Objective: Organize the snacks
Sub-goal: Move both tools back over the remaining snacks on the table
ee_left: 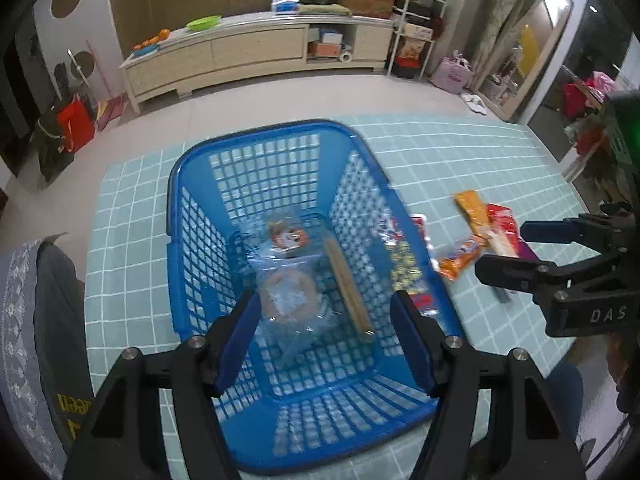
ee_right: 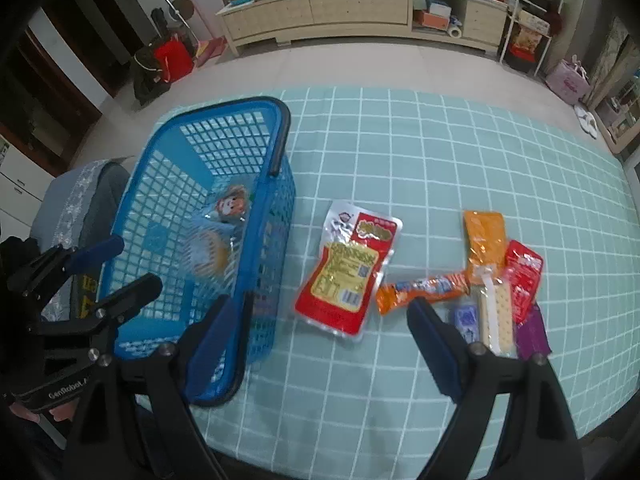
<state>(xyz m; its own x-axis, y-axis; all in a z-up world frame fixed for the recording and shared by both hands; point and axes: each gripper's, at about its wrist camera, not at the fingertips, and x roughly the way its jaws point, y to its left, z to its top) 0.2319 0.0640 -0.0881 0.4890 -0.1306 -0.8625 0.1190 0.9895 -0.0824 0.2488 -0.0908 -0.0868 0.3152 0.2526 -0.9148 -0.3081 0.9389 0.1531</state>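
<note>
I see my left gripper (ee_left: 324,336) spread wide, empty, above the blue basket (ee_left: 200,216) holding a clear bagged snack (ee_left: 288,296). Right gripper (ee_right: 328,344) likewise agape; red pouch (ee_right: 348,276) on the desk (ee_right: 440,152) at its 12 o'clock.

- "DAS" in pale letters stands on the black body of the right gripper (ee_left: 516,250), seen in the left wrist view; the word runs off the picture edge.
- "GenRobot.A", cut short, stands on the black body of the left gripper (ee_right: 106,264) in the right wrist view.
- The red and yellow snack packet (ee_right: 347,270) carries print too blurred to read.
</note>
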